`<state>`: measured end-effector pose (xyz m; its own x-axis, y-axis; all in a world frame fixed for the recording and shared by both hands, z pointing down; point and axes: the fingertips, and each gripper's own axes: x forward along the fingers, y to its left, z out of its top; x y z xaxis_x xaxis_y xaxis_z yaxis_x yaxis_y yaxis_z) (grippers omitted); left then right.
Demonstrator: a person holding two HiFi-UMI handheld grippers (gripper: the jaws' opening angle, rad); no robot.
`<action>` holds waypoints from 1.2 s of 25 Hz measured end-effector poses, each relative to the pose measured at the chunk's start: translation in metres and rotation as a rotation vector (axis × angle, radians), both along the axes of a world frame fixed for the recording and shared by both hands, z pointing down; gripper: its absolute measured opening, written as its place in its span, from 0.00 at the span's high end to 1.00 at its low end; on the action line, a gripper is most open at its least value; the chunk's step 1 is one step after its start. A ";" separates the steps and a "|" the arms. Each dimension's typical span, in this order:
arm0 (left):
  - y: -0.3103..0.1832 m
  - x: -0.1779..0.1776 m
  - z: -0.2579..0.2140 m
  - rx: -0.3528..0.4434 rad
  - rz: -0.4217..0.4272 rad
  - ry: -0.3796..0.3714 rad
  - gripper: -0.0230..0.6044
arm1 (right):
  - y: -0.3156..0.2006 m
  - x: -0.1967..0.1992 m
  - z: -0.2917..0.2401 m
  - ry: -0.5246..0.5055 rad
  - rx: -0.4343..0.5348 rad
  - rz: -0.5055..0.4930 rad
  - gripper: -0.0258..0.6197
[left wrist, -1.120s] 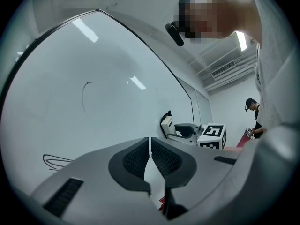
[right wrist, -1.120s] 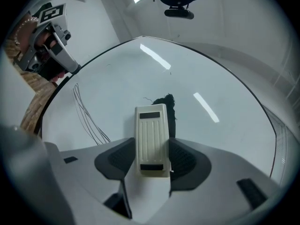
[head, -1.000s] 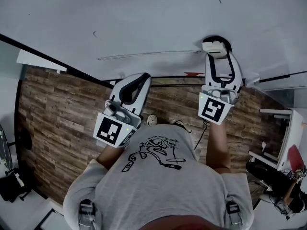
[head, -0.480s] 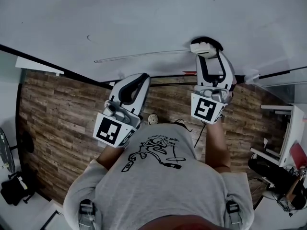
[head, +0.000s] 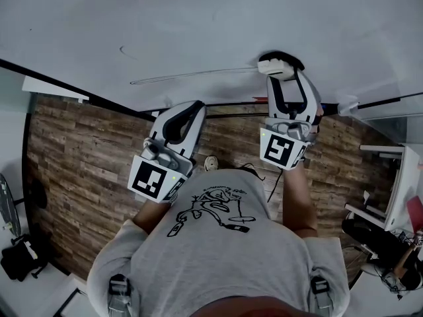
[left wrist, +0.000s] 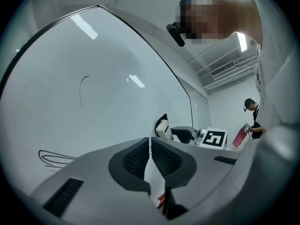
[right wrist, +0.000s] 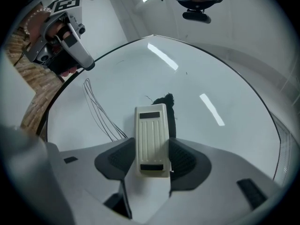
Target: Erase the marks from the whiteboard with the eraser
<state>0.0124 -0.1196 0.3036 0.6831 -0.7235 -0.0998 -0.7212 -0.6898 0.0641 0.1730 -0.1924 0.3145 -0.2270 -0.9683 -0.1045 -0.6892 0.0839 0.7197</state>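
The right gripper point(head: 281, 71) clamped the cream eraser point(right wrist: 151, 139) flat against the whiteboard point(head: 198, 25), apparently mid-wipe. Thin line marks point(head: 192, 76) stretched toward nine o'clock from it, so the next stroke probably needed to sweep there. The left gripper point(left wrist: 150, 157) hung closed and empty.

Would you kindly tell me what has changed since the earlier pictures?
The right gripper, its claw shut on the eraser, slid leftward across the whiteboard, toward the right end of the long looped line. Nothing was taken hold of or let go. The left gripper stayed by the board's bottom edge, claw shut and empty.
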 end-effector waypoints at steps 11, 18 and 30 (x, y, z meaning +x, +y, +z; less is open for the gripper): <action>0.008 -0.019 0.000 0.005 -0.009 0.006 0.91 | 0.005 -0.023 0.006 0.033 -0.004 -0.010 0.60; 0.005 -0.012 0.001 -0.002 -0.007 -0.002 0.91 | 0.001 -0.019 0.012 0.048 -0.001 -0.009 0.61; 0.005 -0.014 0.001 0.006 -0.018 -0.014 0.91 | -0.001 -0.029 0.029 0.095 -0.013 -0.022 0.60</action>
